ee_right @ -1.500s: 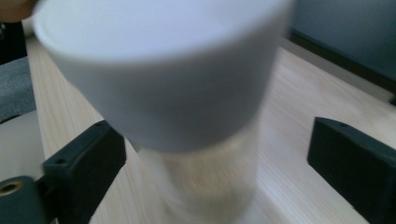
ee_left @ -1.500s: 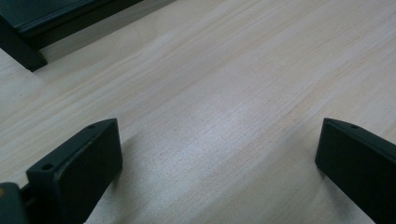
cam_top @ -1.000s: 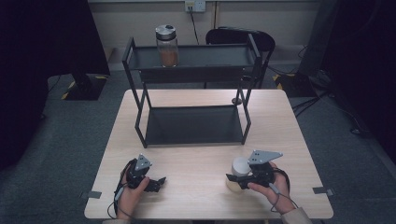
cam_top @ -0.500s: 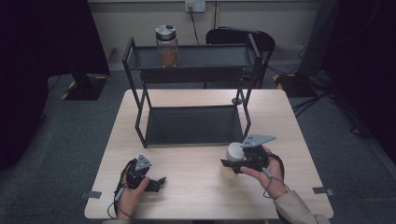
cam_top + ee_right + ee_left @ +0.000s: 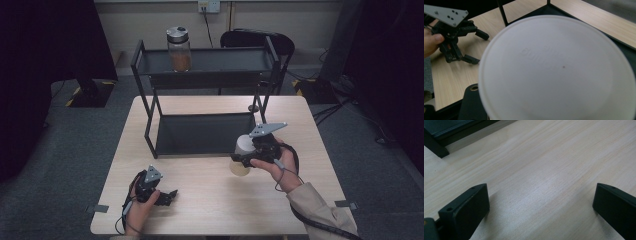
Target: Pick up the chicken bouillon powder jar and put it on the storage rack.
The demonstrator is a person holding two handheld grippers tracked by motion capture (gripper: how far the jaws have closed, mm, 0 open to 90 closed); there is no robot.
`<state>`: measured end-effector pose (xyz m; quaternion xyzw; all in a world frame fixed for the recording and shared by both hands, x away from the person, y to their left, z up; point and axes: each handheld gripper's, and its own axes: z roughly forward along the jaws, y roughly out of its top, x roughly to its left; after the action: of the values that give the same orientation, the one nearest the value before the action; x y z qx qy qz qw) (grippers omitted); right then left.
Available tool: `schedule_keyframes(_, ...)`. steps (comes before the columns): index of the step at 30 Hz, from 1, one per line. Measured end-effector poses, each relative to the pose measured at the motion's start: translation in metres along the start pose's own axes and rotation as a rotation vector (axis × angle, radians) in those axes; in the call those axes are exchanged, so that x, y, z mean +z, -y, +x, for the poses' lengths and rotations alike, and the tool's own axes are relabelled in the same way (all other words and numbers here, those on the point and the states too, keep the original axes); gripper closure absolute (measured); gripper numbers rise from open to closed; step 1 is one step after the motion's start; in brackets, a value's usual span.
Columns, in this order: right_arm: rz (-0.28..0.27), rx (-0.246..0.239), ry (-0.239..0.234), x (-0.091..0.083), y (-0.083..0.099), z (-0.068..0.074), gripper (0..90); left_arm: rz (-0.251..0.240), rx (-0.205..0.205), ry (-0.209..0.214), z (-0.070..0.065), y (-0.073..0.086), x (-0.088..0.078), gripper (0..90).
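My right gripper is shut on a small jar with a white lid and pale yellowish contents. It holds the jar in the air above the table, just in front of the black rack's lower shelf. In the right gripper view the white lid is very close, with one black jaw showing at its lower left. My left gripper rests on the table near the front left. Its jaws stand wide apart with only bare wood between them. It appears again as the left gripper in the right gripper view.
A black two-tier rack stands at the back of the table. On its top shelf stands a glass jar with a metal lid and brown contents. A dark chair is behind the table.
My right gripper has risen off the table with the white-lidded jar and moved forward toward the rack. The left gripper has stayed where it was.
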<state>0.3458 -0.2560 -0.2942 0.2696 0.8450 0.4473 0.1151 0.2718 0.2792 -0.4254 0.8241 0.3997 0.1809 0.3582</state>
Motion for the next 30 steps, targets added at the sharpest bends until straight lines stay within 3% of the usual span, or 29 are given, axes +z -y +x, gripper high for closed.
schedule_keyframes(6, 0.001, -0.018, 0.002, -0.004, -0.032, -0.002, 34.9, 0.0, 0.0, 0.0, 0.0, 0.0, 0.0, 0.0)
schedule_keyframes(25, -0.017, -0.045, 0.005, -0.016, -0.087, -0.006, 34.9, 0.0, 0.001, 0.0, 0.0, 0.0, 0.0, 0.0)
schedule_keyframes(30, -0.015, -0.055, 0.011, -0.02, -0.108, -0.006, 35.0, 0.001, 0.001, 0.001, 0.0, 0.0, 0.0, 0.0)
